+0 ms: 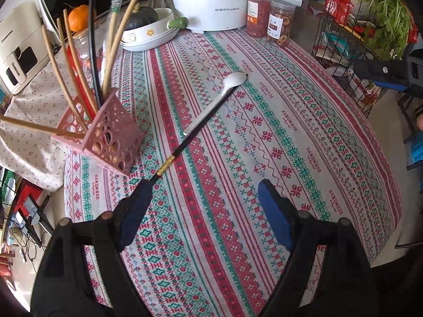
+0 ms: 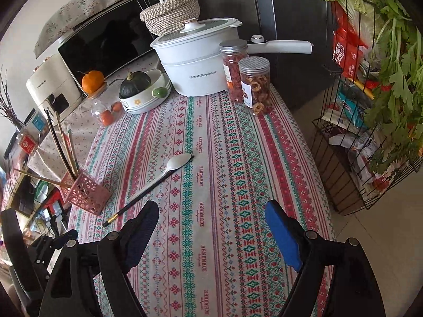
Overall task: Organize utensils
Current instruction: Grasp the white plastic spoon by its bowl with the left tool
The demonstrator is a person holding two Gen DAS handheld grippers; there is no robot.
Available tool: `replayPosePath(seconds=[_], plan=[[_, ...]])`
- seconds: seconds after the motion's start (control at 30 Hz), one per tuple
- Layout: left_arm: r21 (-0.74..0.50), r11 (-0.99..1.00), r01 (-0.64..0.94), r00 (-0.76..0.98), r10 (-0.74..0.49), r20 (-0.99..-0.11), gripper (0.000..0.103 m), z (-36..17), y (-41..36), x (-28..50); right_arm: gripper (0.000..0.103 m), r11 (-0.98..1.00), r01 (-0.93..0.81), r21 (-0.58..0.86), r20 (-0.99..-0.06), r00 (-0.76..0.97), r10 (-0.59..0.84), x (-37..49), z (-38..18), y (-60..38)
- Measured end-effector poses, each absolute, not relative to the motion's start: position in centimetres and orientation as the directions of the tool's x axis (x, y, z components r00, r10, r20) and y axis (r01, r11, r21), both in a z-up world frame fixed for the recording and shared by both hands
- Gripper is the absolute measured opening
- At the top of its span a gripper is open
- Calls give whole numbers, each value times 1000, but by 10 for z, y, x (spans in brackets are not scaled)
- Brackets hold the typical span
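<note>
Left wrist view: left gripper [image 1: 203,206] gapes beside 1 black chopstick [image 1: 203,120]; pinch its gold-banded end, avoiding the white spoon [image 1: 219,95]. Right gripper [image 2: 211,227] likewise apart.

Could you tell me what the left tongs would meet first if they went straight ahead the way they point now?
Probably just the patterned woven tablecloth. The open left tongs aim between the black gold-banded chopstick, which lies beside the white plastic spoon, and the table's right edge. Far beyond stand two clear snack jars, though depth is unclear.
</note>
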State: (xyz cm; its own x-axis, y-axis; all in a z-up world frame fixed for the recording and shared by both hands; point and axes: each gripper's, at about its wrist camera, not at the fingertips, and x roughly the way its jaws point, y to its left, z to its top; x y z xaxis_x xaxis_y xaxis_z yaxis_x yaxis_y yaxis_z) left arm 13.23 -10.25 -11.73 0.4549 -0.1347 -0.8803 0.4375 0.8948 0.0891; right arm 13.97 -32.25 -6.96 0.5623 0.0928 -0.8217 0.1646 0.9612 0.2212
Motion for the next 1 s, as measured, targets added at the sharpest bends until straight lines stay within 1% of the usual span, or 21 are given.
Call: replayPosePath(seconds=[0.2,0.27,0.33,0.37,0.43,0.5,0.57,0.67,0.77,0.8,1.0], plan=[[141,835,533,422,-118,-899,82,-134,-164,176,84,952,220,215,-855,513,74,128,-93,-362],[165,822,545,418,-96,-903,82,-139,-183,195,84,949,237,206,-863,501,63,128,-99,-372],[190,817,544,410,-61,-910,76,-144,-201,216,84,944,253,215,-867,494,65,126,-104,-382],[194,817,543,400,-49,-915,75,-146,-208,227,84,941,259,218,-869,490,67,125,-107,-387],[201,818,539,388,-30,-921,69,-150,-219,247,84,940,260,221,-873,482,72,123,-111,-394],[199,820,536,371,-17,-929,65,-154,-227,265,84,943,259,211,-877,476,66,121,-115,-400],[183,828,530,343,-12,-939,64,-158,-233,278,84,943,267,196,-880,472,50,121,-119,-405],[162,831,533,320,-21,-947,59,-165,-237,291,84,938,283,199,-890,453,52,119,-127,-412],[142,830,539,290,-25,-957,47,-171,-239,299,84,937,281,208,-892,447,65,119,-130,-414],[130,830,542,273,-28,-962,39,-174,-240,300,84,937,282,206,-892,447,61,119,-131,-415],[104,828,550,275,-62,-959,39,-171,-237,294,84,933,292,213,-893,446,64,122,-132,-417]])
